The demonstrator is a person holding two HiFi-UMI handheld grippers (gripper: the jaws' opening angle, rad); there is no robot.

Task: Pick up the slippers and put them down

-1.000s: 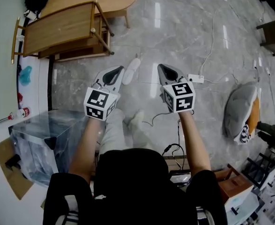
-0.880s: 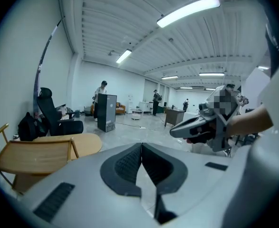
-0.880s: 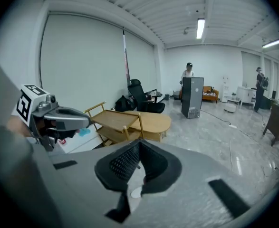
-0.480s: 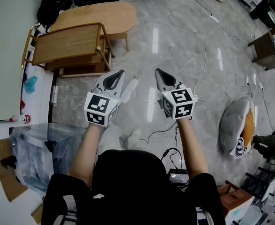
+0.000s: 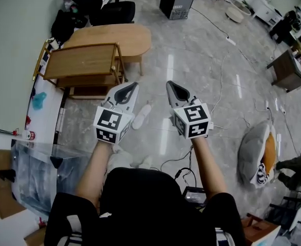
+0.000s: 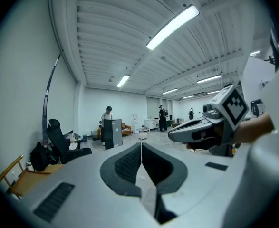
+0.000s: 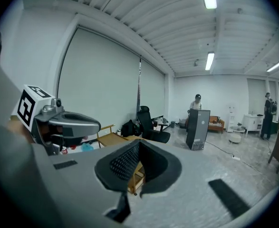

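The left gripper [image 5: 134, 85] and right gripper [image 5: 169, 83] both keep their jaws pressed together, while a white slipper [image 5: 141, 116] lies on the grey floor [image 5: 201, 50] at the left gripper's 5 o'clock.

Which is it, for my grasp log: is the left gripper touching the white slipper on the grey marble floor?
Apart. The left gripper view shows the left gripper shut, empty, aimed across the room; the white slipper lies on the floor.

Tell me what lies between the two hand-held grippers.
Head view: a white slipper on the marble floor, in the gap between the left hand-held gripper and right hand-held gripper; neither holds it.
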